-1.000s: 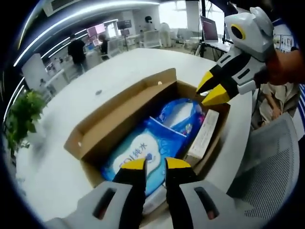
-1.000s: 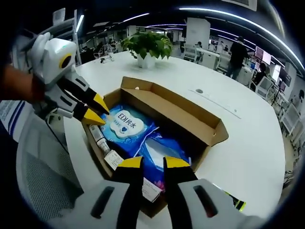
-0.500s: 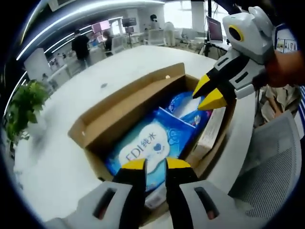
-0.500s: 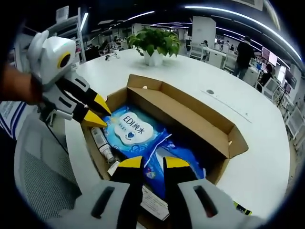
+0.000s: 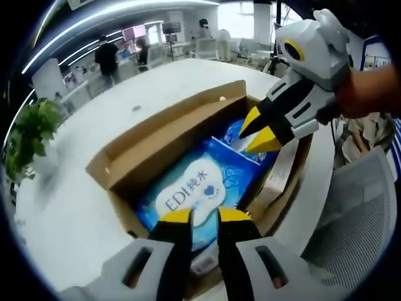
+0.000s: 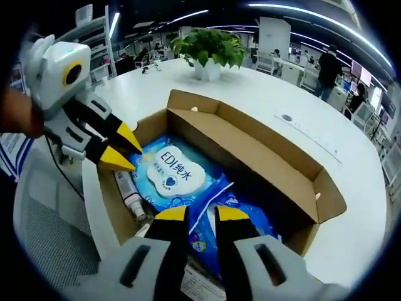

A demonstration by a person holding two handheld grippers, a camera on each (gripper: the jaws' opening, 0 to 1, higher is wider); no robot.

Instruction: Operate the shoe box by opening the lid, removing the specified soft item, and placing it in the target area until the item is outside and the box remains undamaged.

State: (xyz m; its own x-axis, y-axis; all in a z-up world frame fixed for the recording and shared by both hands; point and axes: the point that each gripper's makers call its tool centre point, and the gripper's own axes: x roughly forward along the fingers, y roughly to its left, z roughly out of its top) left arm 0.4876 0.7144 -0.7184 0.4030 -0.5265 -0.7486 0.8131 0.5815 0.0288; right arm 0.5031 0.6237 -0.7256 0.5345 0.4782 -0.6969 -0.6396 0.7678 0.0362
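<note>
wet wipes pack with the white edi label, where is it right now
The wet wipes pack lies flat inside the open shoe box, beside a small tube along the near wall.

shoe box (image 5: 164, 137): matt brown cardboard | wipes pack (image 5: 195, 191): glossy blue plastic

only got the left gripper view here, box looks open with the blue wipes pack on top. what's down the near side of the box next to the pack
Observer: In the right gripper view a slim tube lies along the box wall beside the wipes pack, under the left tongs.
Operator: are the left tongs on the pack yet
Observer: No. Their yellow tips sit apart just above the pack's edge, holding nothing.
Operator: anything under my right tongs
Observer: A second blue pack lies in the shoe box just beyond the right tongs, partly overlapped by the wipes pack.
</note>
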